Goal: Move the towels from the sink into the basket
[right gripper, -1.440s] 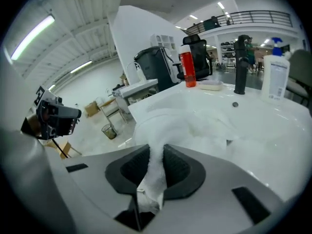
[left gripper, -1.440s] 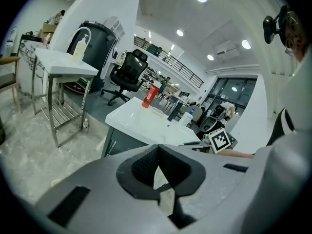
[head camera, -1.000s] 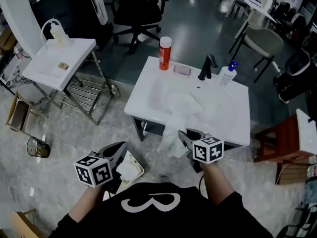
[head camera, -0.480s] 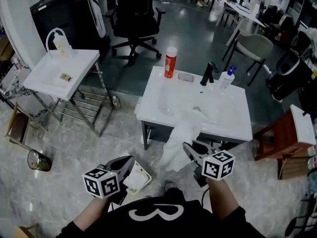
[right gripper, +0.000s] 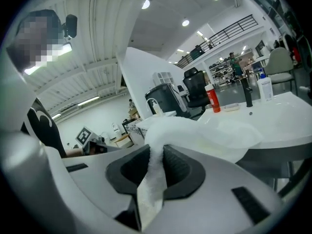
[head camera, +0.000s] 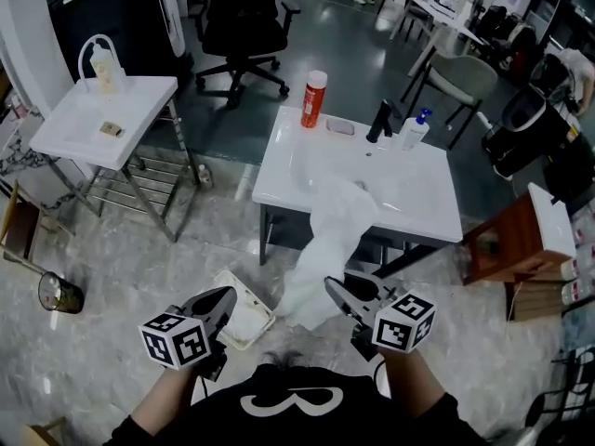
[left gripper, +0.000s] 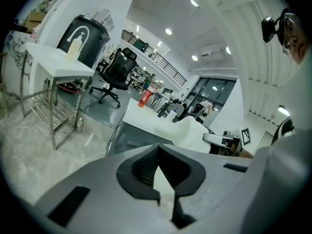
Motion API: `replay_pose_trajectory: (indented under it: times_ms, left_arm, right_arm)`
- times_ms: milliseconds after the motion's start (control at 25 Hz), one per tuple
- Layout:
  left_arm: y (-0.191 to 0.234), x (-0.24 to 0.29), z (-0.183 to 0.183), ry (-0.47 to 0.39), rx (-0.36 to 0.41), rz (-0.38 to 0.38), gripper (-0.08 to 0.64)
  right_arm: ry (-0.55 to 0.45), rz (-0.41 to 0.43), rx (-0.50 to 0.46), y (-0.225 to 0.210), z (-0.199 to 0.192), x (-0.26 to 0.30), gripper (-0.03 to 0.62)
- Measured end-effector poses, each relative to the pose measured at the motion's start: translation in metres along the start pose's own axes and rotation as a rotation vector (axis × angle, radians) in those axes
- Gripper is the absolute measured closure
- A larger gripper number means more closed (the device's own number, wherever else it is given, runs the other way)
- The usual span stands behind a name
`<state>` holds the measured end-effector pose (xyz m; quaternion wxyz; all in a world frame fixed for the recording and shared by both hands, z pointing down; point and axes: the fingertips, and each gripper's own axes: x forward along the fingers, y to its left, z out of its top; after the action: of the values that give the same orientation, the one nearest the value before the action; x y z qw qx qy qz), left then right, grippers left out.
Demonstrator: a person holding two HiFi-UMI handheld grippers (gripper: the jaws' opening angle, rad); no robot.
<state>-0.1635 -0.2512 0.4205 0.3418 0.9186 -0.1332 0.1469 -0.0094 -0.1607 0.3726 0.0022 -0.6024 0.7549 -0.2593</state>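
A long white towel (head camera: 327, 240) trails from the white sink (head camera: 409, 203) over its front edge and down toward me. My right gripper (head camera: 340, 295) is shut on its lower end; in the right gripper view the towel (right gripper: 195, 135) is pinched between the jaws of that gripper (right gripper: 157, 152). On the floor at lower left sits a cream basket (head camera: 263, 307) with a white towel inside. My left gripper (head camera: 219, 303) hovers just left of the basket, shut with nothing in it. In the left gripper view, that gripper (left gripper: 157, 147) points at the sink table, and the towel (left gripper: 190, 133) shows beyond it.
On the sink's back rim stand an orange bottle (head camera: 314, 98), a black faucet (head camera: 380, 119) and a pump bottle (head camera: 413, 130). A second white table (head camera: 102, 119) stands left, an office chair (head camera: 242, 26) behind, a brown wooden stand (head camera: 507, 240) right, a can (head camera: 58, 293) on the floor.
The right gripper has drawn back from the sink, and the towel has come further out over the front edge. The left gripper stays by the basket.
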Motion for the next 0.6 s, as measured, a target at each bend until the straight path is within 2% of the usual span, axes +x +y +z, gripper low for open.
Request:
replay_pose_trajectory:
  times_ms: [320, 600]
  left_arm:
    - [-0.011, -0.024, -0.014, -0.05, -0.029, 0.081, 0.554]
    - [-0.041, -0.049, -0.049, -0.091, -0.055, 0.179, 0.555]
  right_arm:
    - [0.05, 0.14, -0.016, 0.031, -0.017, -0.005, 0.517]
    - [0.123, 0.245, -0.003, 0.04, -0.049, -0.009, 0.517]
